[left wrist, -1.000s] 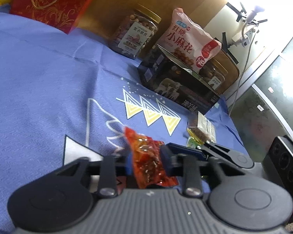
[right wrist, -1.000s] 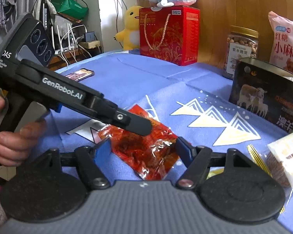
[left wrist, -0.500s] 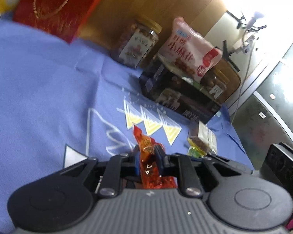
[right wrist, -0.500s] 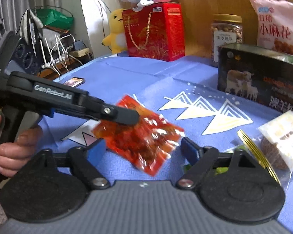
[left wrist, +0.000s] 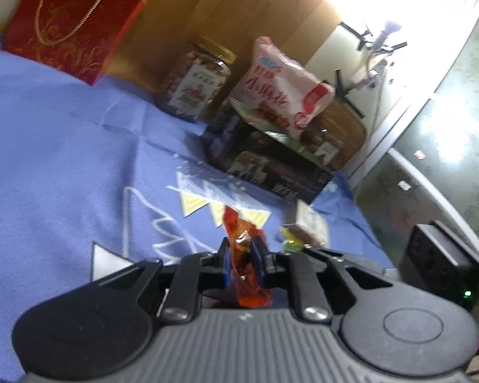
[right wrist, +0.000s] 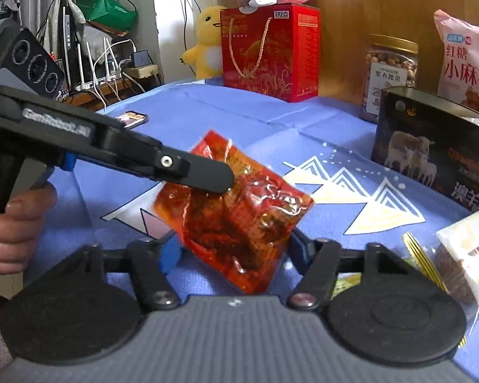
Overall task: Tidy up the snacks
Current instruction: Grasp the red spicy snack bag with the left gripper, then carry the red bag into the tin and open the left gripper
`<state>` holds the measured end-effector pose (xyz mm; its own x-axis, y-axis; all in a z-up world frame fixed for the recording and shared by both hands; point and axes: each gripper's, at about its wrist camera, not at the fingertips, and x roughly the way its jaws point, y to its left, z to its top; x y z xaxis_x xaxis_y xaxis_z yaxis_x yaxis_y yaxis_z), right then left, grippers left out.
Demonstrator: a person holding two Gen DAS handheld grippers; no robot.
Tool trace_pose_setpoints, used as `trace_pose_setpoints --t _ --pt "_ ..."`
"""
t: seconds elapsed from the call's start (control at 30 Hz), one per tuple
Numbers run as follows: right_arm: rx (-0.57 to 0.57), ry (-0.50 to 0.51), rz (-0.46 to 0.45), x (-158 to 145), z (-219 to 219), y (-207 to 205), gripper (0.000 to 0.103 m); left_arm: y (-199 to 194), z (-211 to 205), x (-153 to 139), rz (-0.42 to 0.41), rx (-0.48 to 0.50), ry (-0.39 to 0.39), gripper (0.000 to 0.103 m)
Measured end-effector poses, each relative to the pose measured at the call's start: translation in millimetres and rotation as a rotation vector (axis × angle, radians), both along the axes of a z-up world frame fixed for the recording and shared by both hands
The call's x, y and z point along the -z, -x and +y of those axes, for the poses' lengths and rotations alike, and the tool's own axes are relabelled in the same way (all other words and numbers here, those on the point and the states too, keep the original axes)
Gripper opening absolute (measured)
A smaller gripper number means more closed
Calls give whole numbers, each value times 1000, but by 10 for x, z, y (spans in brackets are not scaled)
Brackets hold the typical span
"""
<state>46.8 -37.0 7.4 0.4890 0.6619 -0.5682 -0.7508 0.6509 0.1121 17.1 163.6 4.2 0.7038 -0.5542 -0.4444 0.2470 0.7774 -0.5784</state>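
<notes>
Left gripper is clamped tight on the red snack packet, holding it off the blue tablecloth. Right gripper has just been closing, jaws apart either side of the packet's lower edge; contact unclear. Far right sits the dark box, a pink bag behind it.

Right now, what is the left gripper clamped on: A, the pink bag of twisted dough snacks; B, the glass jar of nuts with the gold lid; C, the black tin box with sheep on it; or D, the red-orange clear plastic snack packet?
D: the left gripper has its blue pads pressed on the red-orange clear plastic snack packet, lifted off the blue cloth.
</notes>
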Motion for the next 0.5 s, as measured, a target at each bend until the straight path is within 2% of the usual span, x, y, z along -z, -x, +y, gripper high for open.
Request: trace_pose_setpoints --t 0.33,0.5 --pt "38 -36 -16 -55 -83 -5 62 -95 -64 -102 -13 23 -11 14" --pt "84 -45 -51 -155 -211 -85 62 -285 -250 -273 -44 76 -55 14"
